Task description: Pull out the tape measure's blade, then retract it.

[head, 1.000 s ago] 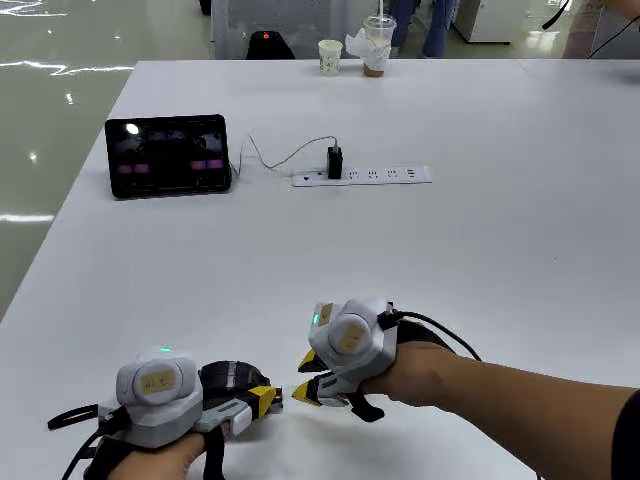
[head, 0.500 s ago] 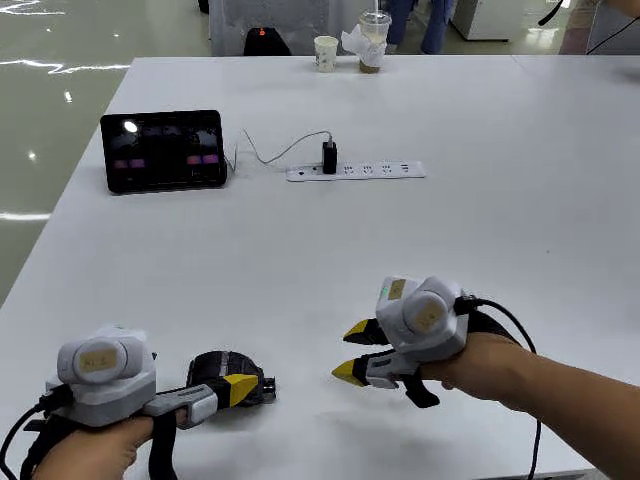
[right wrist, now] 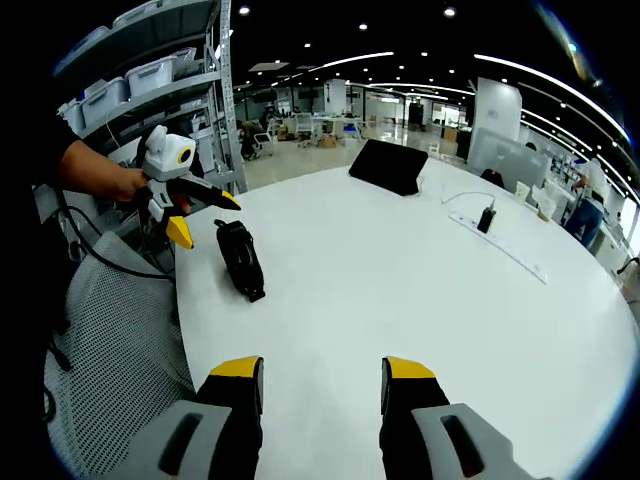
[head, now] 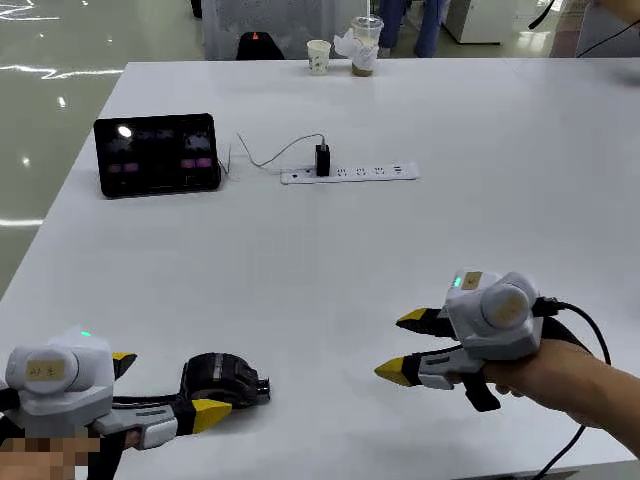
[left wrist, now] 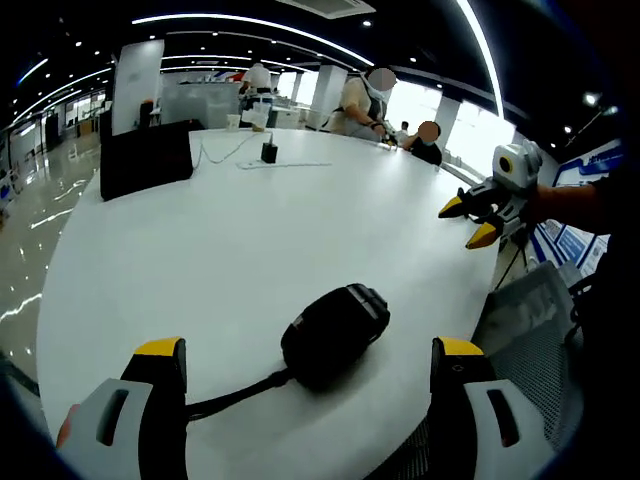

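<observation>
Both grippers have drawn outward since a second ago, when their tips nearly met over the tape measure. The left gripper (head: pixel 165 385) now sits back at the near left edge of the white table (head: pixel 420 220), jaws spread wide and holding nothing. Just ahead of it lies the tape measure (head: pixel 222 378), a rounded black case resting on the tabletop. In the left gripper view the tape measure (left wrist: pixel 335 330) lies in line with the gap between the jaws of the left gripper (left wrist: pixel 308 350), clear of both, with a thin black strap trailing back toward the left jaw. In the head view its long axis runs roughly left to right, the narrower end toward the right gripper (head: pixel 400 345). That gripper hovers well apart to the right, jaws also parted and empty.
</observation>
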Demonstrator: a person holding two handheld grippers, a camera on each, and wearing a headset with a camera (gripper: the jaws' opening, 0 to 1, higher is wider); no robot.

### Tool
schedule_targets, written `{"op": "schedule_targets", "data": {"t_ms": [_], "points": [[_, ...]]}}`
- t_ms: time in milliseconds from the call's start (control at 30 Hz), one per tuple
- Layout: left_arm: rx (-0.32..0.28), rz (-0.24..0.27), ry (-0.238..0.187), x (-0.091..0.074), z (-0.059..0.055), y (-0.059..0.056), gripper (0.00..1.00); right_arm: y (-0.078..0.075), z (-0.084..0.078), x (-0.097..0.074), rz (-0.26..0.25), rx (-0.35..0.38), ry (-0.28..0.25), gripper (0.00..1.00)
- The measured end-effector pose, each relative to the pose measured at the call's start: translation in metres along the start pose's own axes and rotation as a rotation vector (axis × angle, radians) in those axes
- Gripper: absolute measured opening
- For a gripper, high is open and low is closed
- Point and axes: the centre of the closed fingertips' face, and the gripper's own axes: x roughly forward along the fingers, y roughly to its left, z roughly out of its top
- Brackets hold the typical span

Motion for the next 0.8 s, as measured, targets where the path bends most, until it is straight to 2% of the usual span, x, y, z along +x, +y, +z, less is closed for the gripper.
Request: {"op": "schedule_targets", "data": {"t_ms": [67, 133, 300, 500, 633, 800], "points": [[-0.037, -0.020, 0.004, -0.005, 0.000, 0.001, 0.99, -0.005, -0.004, -0.008, -0.010, 0.027, -0.013, 0.49], [-0.027, -0.002, -0.006, -0.009, 0.001, 0.006, 0.99, -0.010, -0.008, -0.016, -0.023, 0.051, -0.023, 0.52], [-0.010, -0.006, -0.008, -0.018, 0.002, 0.011, 0.99, -0.022, -0.021, -0.039, -0.058, 0.092, -0.048, 0.58], [0.027, -0.011, 0.015, -0.025, -0.004, 0.017, 0.99, -0.037, -0.047, -0.066, -0.113, 0.121, -0.041, 0.66], [0.008, -0.019, 0.008, -0.031, -0.004, 0.022, 0.99, -0.045, -0.064, -0.082, -0.142, 0.148, -0.034, 0.72], [0.002, -0.012, 0.012, -0.037, -0.006, 0.029, 0.99, -0.044, -0.083, -0.094, -0.165, 0.155, -0.014, 0.81]]}}
